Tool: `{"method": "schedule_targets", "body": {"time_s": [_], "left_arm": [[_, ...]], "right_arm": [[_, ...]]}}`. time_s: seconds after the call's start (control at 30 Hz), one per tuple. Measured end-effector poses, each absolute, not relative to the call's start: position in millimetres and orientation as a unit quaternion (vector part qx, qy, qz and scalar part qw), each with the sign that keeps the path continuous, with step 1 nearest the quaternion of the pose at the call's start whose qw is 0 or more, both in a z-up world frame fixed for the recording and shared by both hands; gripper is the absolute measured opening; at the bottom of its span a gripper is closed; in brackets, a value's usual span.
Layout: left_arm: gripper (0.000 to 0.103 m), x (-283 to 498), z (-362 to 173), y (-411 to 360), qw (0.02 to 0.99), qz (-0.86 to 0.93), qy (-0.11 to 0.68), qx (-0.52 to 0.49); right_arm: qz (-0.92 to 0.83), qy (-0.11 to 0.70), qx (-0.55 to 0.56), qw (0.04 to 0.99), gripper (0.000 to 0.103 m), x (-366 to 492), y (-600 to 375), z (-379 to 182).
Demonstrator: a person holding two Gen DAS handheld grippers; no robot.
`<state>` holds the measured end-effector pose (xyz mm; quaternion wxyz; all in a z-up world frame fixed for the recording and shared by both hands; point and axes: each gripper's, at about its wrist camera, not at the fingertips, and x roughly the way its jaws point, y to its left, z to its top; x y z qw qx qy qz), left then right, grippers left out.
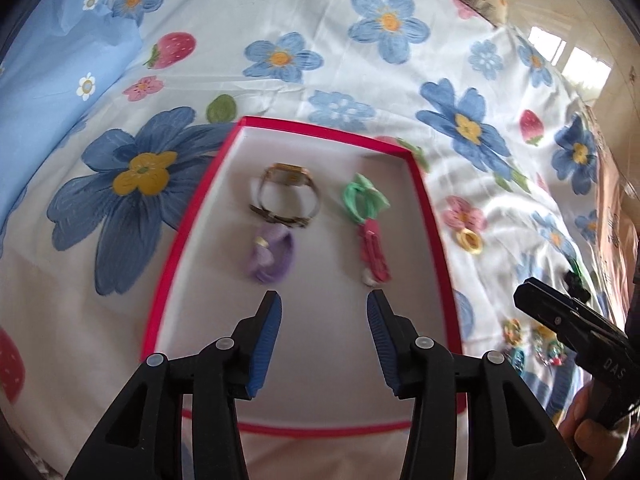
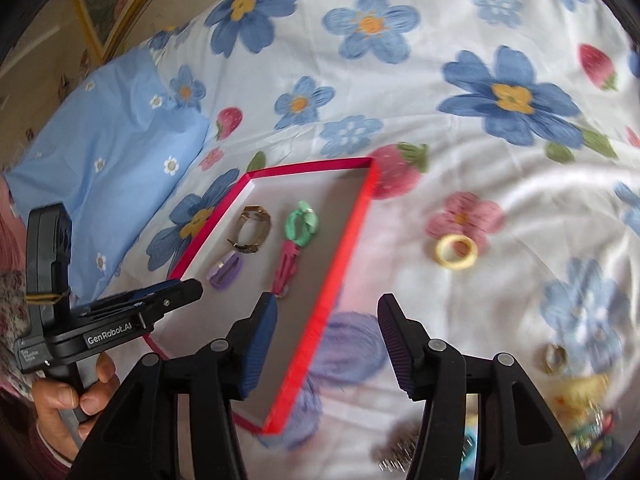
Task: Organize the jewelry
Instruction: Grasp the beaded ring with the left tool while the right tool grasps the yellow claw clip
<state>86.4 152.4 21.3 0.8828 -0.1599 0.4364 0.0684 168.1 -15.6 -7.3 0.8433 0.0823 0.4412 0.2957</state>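
A shallow red-rimmed box (image 1: pixel 434 220) with a pale floor lies on the flowered bedsheet; it also shows in the right wrist view (image 2: pixel 352 236). In it lie a gold watch (image 1: pixel 290 196), a purple clip (image 1: pixel 272 258), a green bow tie (image 1: pixel 362 198) and a pink hair clip (image 1: pixel 374 254). My left gripper (image 1: pixel 324 300) is open and empty above the box's near half. My right gripper (image 2: pixel 326 306) is open and empty over the box's right rim. A yellow ring (image 2: pixel 456 251) lies on the sheet to the right of the box.
Several small colourful pieces (image 2: pixel 584 412) and a gold ring (image 2: pixel 555 358) lie on the sheet at the lower right. A blue pillow (image 2: pixel 100 184) lies to the left. A black item (image 1: pixel 574 280) lies beyond the right gripper's body (image 1: pixel 580 328).
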Motion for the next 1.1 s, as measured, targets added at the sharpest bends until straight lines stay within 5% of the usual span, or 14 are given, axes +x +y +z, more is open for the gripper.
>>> {"method": "schedule_targets", "body": {"time_s": [1.1], "left_arm": [[0.045,118.4,22.8,30.5,0.878,-0.057,0.472,-0.063]], "right_arm": [[0.175,0.441,0.106,0.874,0.054,122.4,-169.6,-23.9]]}}
